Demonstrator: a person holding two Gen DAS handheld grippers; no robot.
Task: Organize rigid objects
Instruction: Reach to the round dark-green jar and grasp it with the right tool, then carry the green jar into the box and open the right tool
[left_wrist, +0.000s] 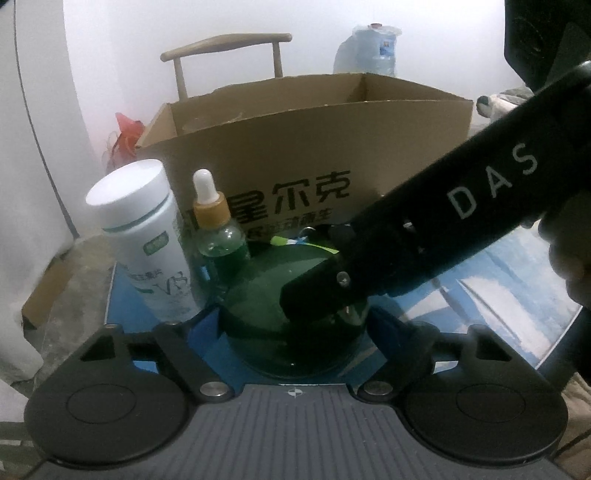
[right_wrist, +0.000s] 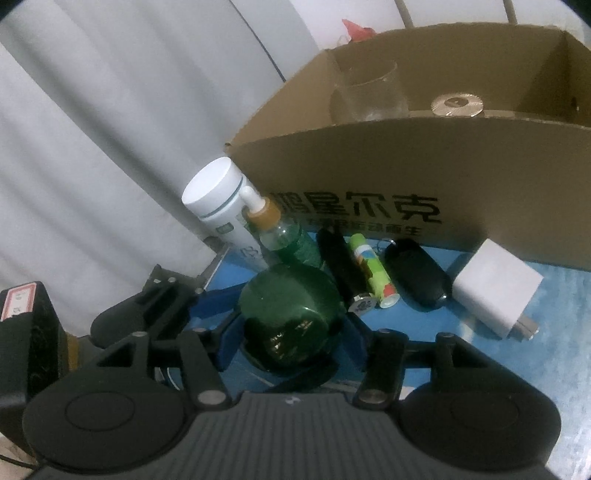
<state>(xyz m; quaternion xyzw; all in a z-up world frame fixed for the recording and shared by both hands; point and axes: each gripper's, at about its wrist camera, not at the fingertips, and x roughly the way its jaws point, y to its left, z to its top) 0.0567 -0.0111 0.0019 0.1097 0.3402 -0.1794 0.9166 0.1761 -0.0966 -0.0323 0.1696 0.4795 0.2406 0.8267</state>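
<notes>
A round dark-green glass jar (left_wrist: 258, 306) (right_wrist: 288, 291) stands on a blue mat (right_wrist: 443, 350). My left gripper (left_wrist: 295, 325) has its blue fingers close along both sides of the jar, with no squeeze to be seen. My right gripper (right_wrist: 291, 332) straddles the same jar from the other side, its fingers also hugging it. In the left wrist view the right gripper's black finger (left_wrist: 321, 291) lies over the jar's top and hides its right edge. A white capped bottle (left_wrist: 144, 229) (right_wrist: 218, 199) and a green dropper bottle (left_wrist: 218, 229) (right_wrist: 273, 229) stand just behind the jar.
An open cardboard box (right_wrist: 406, 166) behind the row holds a clear glass (right_wrist: 373, 92) and a gold lid (right_wrist: 458, 105). On the mat lie a black tube (right_wrist: 340, 262), a green lip balm (right_wrist: 371, 273), a black key fob (right_wrist: 417, 273) and a white charger (right_wrist: 495, 291).
</notes>
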